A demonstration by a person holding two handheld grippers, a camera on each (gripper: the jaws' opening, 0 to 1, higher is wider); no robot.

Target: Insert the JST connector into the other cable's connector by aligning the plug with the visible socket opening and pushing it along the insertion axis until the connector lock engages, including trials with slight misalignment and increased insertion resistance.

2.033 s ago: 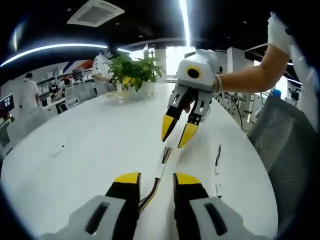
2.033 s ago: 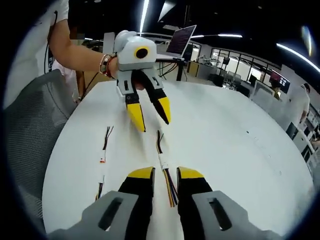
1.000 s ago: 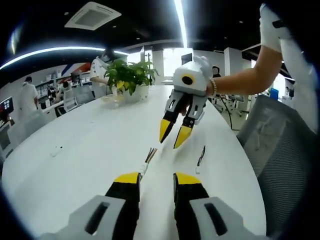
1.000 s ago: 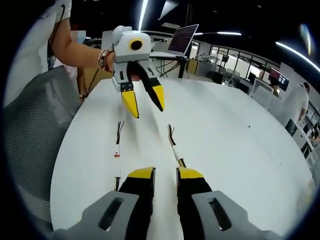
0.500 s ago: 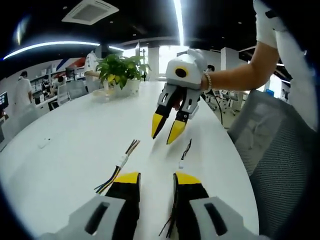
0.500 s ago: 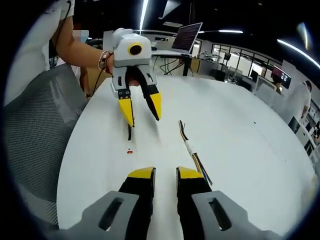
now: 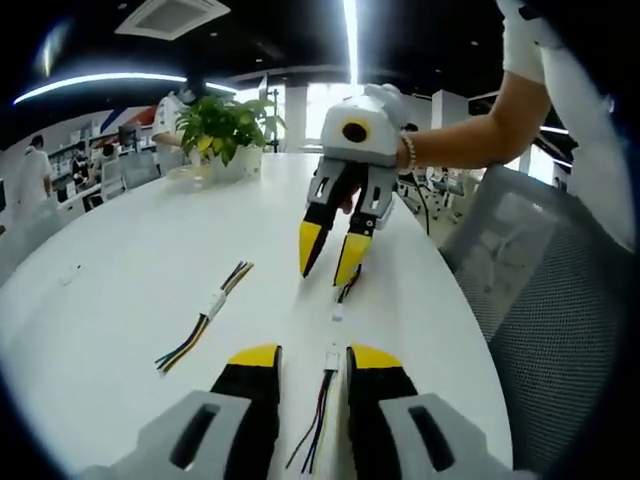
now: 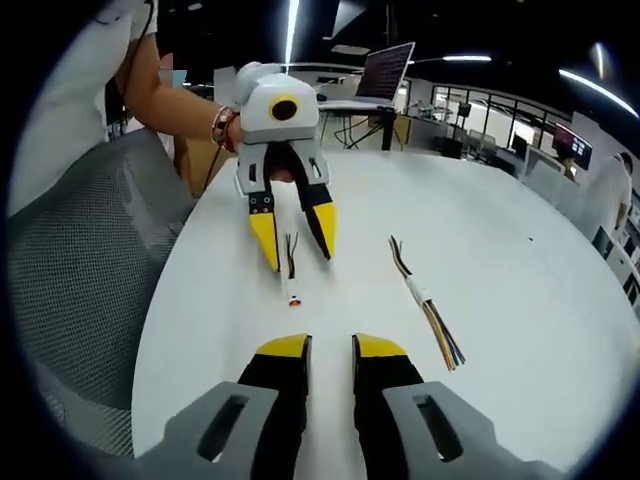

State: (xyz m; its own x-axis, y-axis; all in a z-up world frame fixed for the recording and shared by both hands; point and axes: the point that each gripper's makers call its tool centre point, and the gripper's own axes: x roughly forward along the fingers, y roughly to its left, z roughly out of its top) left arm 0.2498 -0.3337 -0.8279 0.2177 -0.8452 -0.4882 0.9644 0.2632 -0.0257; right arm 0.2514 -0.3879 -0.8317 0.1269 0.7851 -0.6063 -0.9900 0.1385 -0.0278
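On the white table (image 7: 120,250) lie short wire leads with small white JST connectors. One lead (image 7: 322,405) runs between the tips of my left gripper (image 7: 315,358), its connector (image 7: 330,358) at the tips. My left gripper is open and holds nothing. A second, dark-wired lead (image 7: 345,290) lies just under my right gripper (image 7: 330,258), which hovers open above it. In the right gripper view, my right gripper (image 8: 330,348) is open and empty, facing my left gripper (image 8: 297,240), and a dark lead (image 8: 290,262) with its connector (image 8: 292,298) lies under those tips.
A longer multi-coloured lead (image 7: 205,320) (image 8: 425,300) lies off to one side. A grey mesh chair (image 7: 540,300) (image 8: 80,270) stands by the table's near edge. A potted plant (image 7: 225,125) and a laptop (image 8: 385,70) stand at the table's far ends. People stand in the background.
Both grippers have shifted sideways, away from the multi-coloured lead and over the short leads near the table's edge. Both stay open; no lead has been picked up.
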